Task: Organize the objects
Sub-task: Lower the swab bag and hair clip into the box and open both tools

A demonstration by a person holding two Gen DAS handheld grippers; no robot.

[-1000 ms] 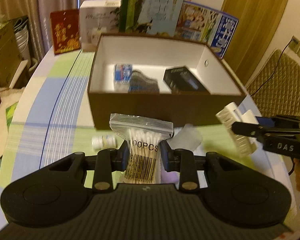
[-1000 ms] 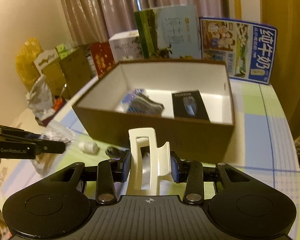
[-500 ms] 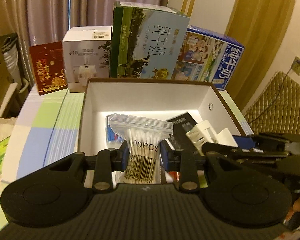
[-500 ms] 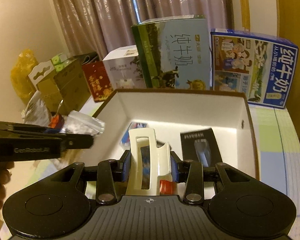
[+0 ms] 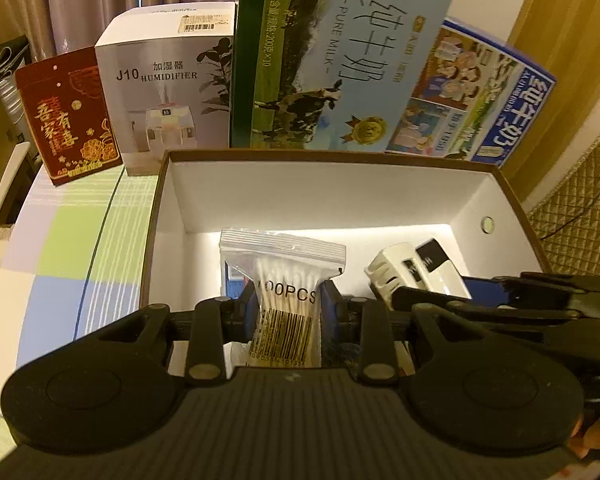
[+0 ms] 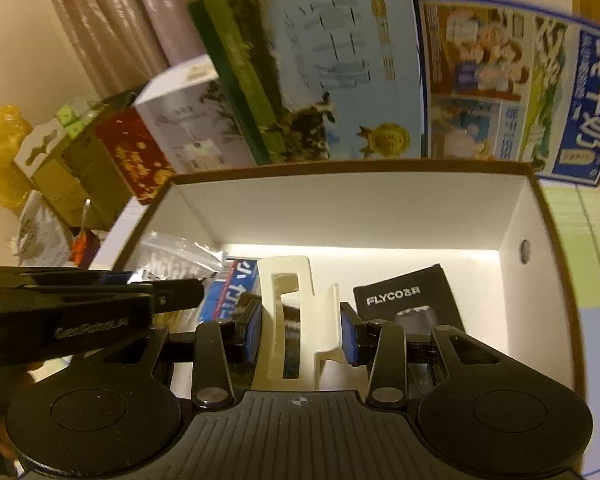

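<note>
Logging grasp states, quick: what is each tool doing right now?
Left tool: closed on the bag of cotton swabs, over the open box.
Right tool: closed on the white hair claw clip, over the same box.

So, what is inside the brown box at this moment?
On the floor of the brown box lie a black FLYCO package and a blue packet. The cotton swab bag and white hair clip, both held, cover the near floor.
</note>
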